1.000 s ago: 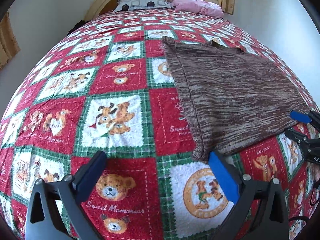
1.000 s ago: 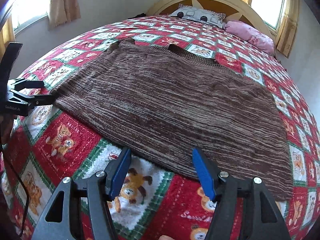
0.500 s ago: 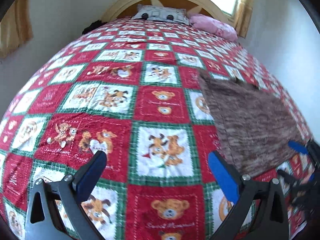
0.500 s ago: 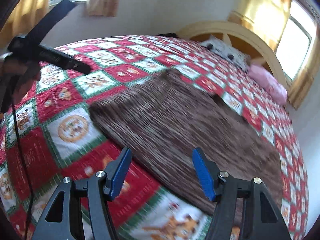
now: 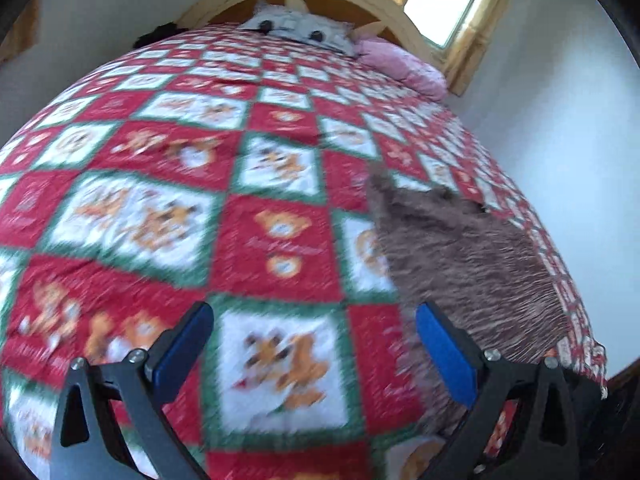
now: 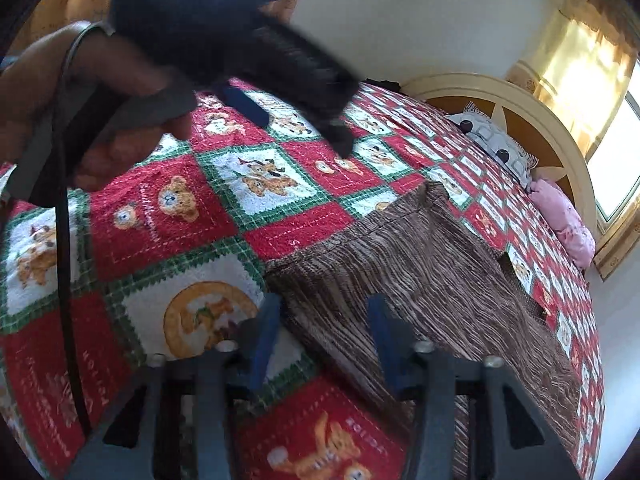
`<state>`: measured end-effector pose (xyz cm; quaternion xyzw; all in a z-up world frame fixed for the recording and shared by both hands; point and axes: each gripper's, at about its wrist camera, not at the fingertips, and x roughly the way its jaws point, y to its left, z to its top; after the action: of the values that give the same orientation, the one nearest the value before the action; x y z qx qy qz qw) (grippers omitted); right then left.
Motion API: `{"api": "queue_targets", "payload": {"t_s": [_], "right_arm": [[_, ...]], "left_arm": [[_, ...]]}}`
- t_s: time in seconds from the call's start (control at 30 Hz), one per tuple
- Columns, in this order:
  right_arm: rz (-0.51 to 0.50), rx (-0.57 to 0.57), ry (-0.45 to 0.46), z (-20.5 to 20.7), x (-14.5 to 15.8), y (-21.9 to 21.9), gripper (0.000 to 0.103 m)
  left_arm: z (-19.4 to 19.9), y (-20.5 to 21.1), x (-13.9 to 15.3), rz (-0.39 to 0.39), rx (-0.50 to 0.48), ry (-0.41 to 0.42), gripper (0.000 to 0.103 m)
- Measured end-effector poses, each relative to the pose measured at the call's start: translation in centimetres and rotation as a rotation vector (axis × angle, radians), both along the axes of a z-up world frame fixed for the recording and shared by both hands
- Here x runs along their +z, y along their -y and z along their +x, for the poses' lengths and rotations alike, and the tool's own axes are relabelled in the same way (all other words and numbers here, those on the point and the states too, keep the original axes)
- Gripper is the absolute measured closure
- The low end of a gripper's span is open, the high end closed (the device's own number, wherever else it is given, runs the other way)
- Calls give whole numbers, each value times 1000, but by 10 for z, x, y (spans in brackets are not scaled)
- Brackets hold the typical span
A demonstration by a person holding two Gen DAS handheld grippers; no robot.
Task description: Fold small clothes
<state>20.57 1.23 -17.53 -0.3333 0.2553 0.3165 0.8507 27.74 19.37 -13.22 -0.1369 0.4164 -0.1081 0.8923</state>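
Note:
A brown knit garment (image 6: 432,280) lies flat on the bed's quilt; in the left wrist view it (image 5: 460,252) lies to the right. My left gripper (image 5: 312,348) is open and empty, raised above the quilt to the left of the garment; in the right wrist view it (image 6: 296,116) hangs high at the upper left, held by a hand. My right gripper (image 6: 322,332) is open and empty, low over the garment's near left corner.
The red, green and white bear-patterned quilt (image 5: 180,208) covers the whole bed. A grey pillow (image 5: 300,32) and a pink pillow (image 5: 400,64) lie by the wooden headboard (image 6: 516,100). White walls and curtained windows surround the bed. A black cable (image 6: 64,280) hangs at left.
Both grippers have lifted and swung left, away from the garment's near edge. The left gripper now looms large at the top of the right wrist view. The garment has not moved.

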Motion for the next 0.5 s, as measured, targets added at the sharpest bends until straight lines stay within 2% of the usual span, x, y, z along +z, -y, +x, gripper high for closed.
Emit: {"api": "queue_targets", "payload": {"t_s": [0.03,0.1,0.4,0.5], "right_arm": [[11,2,-8,0,-1,1,78],[24,-1,-14,0,-1,3,82],[34,-28,-17,6,-2,8,82],[26,-15,-9,5,-2,6,82]], "left_arm": [[6,5,1,1,-22,6,0],[18,16,2,3,-64,17,0],[71,55,-11,-2,-161,4,1],[86,57,-18,-20,-168,-16,9]]}}
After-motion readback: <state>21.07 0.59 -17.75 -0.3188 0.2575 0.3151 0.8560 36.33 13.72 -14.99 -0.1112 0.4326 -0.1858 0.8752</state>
